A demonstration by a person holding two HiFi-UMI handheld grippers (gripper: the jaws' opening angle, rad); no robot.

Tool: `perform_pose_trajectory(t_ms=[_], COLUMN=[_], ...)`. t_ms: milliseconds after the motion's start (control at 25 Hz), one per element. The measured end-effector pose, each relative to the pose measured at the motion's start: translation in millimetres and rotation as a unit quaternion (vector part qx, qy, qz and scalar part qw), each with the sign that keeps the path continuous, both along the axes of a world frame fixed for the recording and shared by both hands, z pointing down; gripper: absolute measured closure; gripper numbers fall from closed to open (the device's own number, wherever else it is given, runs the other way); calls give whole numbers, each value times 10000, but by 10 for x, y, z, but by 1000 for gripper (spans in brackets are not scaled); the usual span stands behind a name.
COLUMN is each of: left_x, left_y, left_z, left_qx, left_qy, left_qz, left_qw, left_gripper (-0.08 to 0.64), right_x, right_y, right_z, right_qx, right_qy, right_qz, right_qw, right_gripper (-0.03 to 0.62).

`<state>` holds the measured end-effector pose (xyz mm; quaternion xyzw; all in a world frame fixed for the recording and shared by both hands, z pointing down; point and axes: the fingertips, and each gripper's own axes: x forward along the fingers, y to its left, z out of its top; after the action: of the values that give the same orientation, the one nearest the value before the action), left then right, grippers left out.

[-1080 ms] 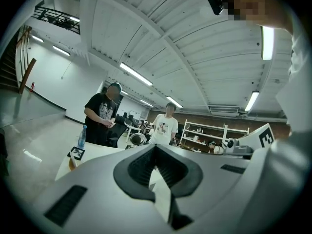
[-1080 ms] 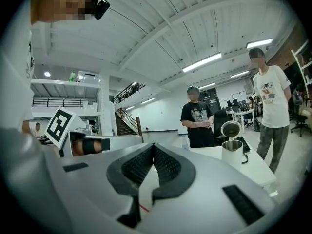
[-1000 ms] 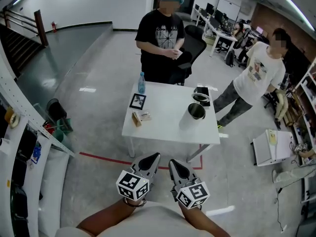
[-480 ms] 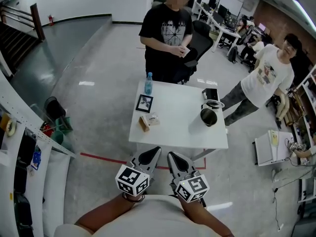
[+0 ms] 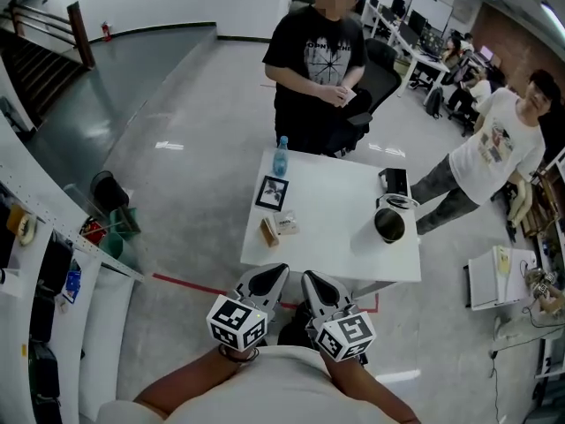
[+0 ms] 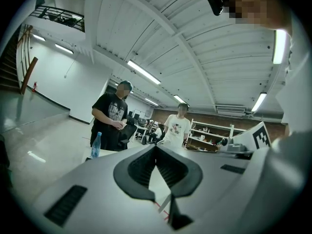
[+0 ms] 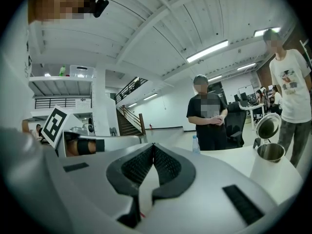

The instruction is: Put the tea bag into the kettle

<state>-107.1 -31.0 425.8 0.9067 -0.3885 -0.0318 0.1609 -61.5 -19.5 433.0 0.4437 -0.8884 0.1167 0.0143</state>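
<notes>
bottle (image 5: 281, 156), picture frame (image 5: 272, 193) and open kettle (image 5: 389, 225) share the white table (image 5: 335, 237).

Kettle (image 5: 389, 225): on the table (image 5: 335, 241), right side.
Bottle (image 5: 281, 156): on the table, far left corner.
Frame (image 5: 272, 193): just before the bottle.
Small boxes (image 5: 270, 231): before the frame, near the left edge.

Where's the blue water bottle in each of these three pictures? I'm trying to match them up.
Head view: bottle at the far left corner of the table.
Left gripper view: left of centre, low in the picture.
Right gripper view: right of centre.
Shared landmark: the person in the black T-shirt stands just behind the bottle in all three views.
</notes>
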Motion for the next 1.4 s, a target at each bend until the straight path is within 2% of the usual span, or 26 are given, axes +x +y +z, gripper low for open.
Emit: perform_pose_trajectory(t_ms=[160,480,920,1040,1240,1400], left_x=[-5,89,516,461,243,138], left_y=[-253,-847,-1823,-1983,-2195,-2436], left_z=[-3,142,409,457,698,905], left_qx=[-3,-161,-410,-472,-860,-1036], left_qy=[-47,-148,-219,-347,-428,-476], left_qz=[-166,-541,-872,-1033,-1331,-1337], left_qw=[9999,9983,9951,9929,9864,9844], left_gripper=[551,551,551,551,551,552], right_x=[58,157,466,502,427,363], right_y=[-282,-896,-1843,-2025,-2239,-2509], right_z=[-24,152,366,364,486,599], right_qx=[75,-219,-568,-613,-747,-752], right_qy=[-18,56,115,121,13,33], right_qz=[-15,-368,-1019,-1202,-1315,-1299], right_qw=[10000,9991,9931,9908,9885,9887], right_gripper=[581,581,580,580,580,580])
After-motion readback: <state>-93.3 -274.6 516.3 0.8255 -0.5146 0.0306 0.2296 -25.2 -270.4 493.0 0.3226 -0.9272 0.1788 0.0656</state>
